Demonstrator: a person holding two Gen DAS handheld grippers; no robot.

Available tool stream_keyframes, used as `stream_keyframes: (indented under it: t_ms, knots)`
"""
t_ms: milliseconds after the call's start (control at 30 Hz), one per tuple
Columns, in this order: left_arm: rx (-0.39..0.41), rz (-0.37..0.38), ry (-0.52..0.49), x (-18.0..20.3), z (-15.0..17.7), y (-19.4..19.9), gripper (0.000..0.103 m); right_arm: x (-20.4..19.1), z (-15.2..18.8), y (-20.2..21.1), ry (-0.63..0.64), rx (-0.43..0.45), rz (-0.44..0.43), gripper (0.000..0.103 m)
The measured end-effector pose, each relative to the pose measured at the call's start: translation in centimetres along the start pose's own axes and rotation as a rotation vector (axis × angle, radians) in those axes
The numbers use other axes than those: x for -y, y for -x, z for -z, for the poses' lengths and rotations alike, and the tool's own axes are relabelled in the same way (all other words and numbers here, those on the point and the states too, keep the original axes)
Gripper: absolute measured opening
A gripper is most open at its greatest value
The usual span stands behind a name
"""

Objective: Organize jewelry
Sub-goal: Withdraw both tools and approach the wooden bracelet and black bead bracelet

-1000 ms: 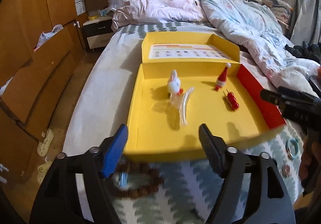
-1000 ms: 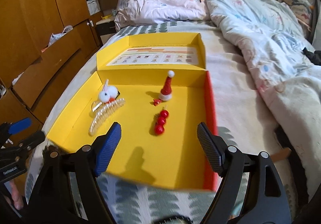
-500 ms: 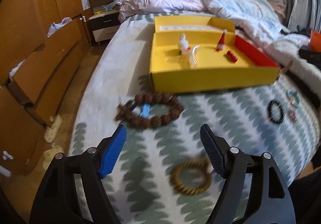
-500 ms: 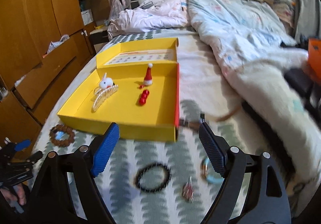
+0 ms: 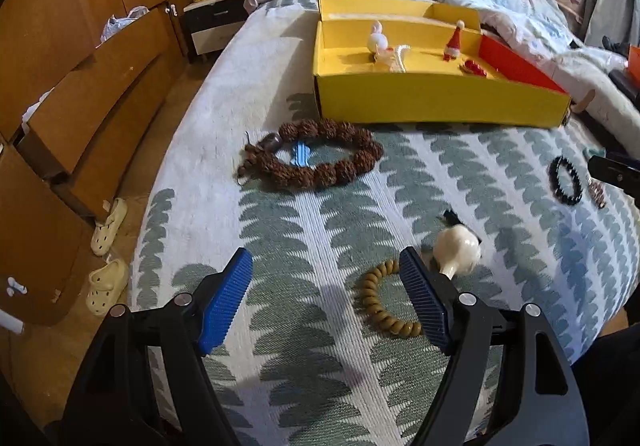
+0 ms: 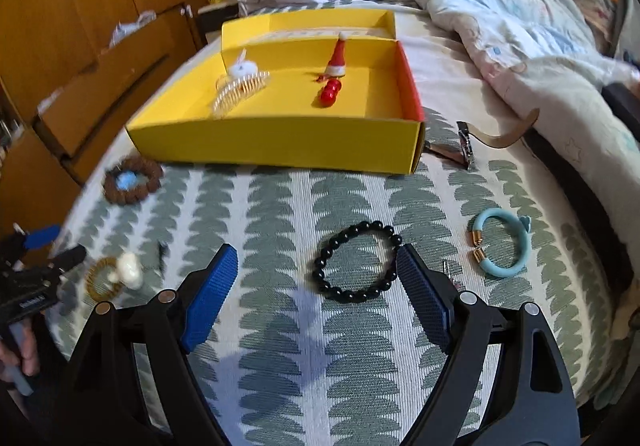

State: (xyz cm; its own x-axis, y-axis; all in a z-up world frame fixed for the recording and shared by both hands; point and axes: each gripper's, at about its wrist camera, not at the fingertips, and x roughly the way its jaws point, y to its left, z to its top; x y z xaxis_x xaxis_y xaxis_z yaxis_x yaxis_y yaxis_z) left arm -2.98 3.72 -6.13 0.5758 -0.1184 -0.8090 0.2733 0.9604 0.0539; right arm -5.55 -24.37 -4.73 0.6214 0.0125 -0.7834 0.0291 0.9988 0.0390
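Observation:
A yellow box (image 5: 440,102) (image 6: 280,142) lies on the bed with a white rabbit clip (image 5: 378,40), a clear comb clip (image 6: 240,92), a Santa-hat clip (image 6: 337,56) and red beads (image 6: 331,92) inside. My left gripper (image 5: 326,296) is open above the patterned cover, with a tan bead bracelet (image 5: 380,306) and a cream gourd charm (image 5: 458,250) by its right finger. A large brown bead bracelet (image 5: 316,158) with a blue clip (image 5: 300,156) lies farther off. My right gripper (image 6: 316,290) is open, with a black bead bracelet (image 6: 358,262) just ahead between its fingers.
A light blue bangle (image 6: 502,248) and a small charm (image 6: 448,270) lie right of the black bracelet. A brown strap with a metal clasp (image 6: 472,144) sits by the box corner. Wooden drawers (image 5: 80,94) and slippers (image 5: 108,222) are on the left; a rumpled quilt (image 6: 520,26) is behind.
Both grippers have pulled back from over the yellow box and sunk toward the cover. The bracelets in front of the box have come into view.

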Motion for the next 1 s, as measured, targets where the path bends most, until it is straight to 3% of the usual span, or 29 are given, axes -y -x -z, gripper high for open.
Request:
stream_keyframes:
  t_ms: [133,200,367,867,1000]
  knots:
    - [-0.021,-0.014,-0.028,0.9,0.6,-0.9,0.075,-0.8,0.5,-1.9,0.040,-0.032,0.036,0.081]
    - [-0.028,-0.013,-0.032,1.0,0.6,-1.1,0.075,-0.8,0.6,-2.7,0.048,-0.051,0.072,0.072]
    - [-0.048,-0.008,-0.028,1.0,0.8,-1.8,0.075,-0.3,0.9,-4.0,0.045,-0.075,0.082,0.064]
    - [-0.073,-0.002,-0.035,1.3,1.0,-3.1,0.075,-1.2,1.1,-6.7,0.104,-0.091,0.139,0.061]
    - [-0.067,0.001,-0.033,1.3,1.1,-3.1,0.075,-1.4,1.0,-6.5,0.107,-0.088,0.133,0.054]
